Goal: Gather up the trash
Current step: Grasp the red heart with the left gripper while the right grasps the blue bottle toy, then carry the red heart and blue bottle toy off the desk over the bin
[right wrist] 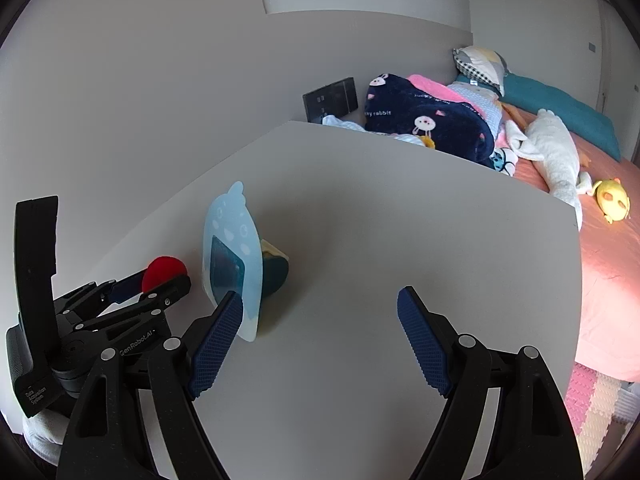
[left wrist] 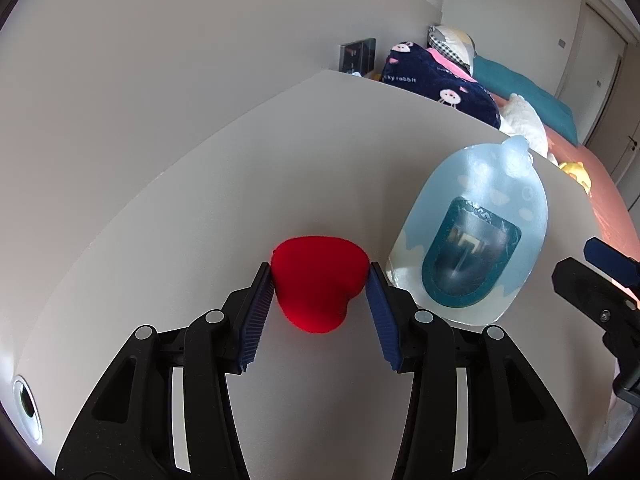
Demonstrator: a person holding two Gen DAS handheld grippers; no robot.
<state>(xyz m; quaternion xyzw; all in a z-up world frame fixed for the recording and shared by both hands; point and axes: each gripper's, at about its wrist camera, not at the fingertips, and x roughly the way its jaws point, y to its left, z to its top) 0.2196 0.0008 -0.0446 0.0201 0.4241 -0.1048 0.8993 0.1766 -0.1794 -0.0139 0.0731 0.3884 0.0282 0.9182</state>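
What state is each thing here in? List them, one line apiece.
Left tool: shut on the red heart-shaped sponge.
Red heart-shaped sponge: on the white table, pinched on both sides.
Right tool: open, holding nothing.
Pale blue pouch: standing upright on the table, ungripped.
Yellow and teal thing: behind the pouch, mostly hidden.

White table (right wrist: pixel 400 208) by pale walls (right wrist: pixel 140 60); cluttered pink-sheeted bed (right wrist: pixel 608 264) beyond.

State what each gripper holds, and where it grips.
The left gripper pinches the red heart by its two side lobes, still on the table. The right gripper is open, holding nothing.
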